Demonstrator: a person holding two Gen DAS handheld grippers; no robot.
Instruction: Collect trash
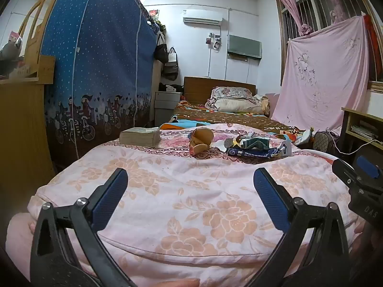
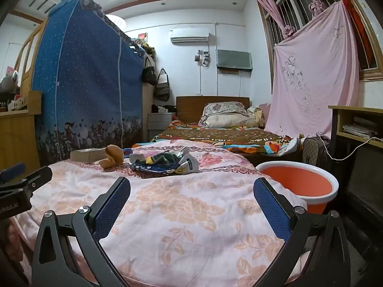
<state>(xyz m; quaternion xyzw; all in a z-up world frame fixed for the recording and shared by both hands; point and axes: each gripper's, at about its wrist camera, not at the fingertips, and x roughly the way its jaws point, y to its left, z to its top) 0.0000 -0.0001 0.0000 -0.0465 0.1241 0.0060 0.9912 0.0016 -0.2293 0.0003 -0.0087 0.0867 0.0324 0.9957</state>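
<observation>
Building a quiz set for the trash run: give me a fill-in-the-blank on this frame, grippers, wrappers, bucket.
1. Both the left gripper and the right gripper are ____.
2. The crumpled wrappers lie on the ____ quilt.
3. The bucket beside the bed is ____ inside, with a white rim.
4. Left of the wrappers, beside the brown toy, lies a thick ____.

Missing words: open; floral; orange; book

Blue wardrobe (image 2: 86,76), wooden bed (image 2: 210,105), barred window (image 2: 299,7)

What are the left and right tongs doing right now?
Left tongs: open, holding nothing, above the pink floral quilt.
Right tongs: open, holding nothing.
</observation>
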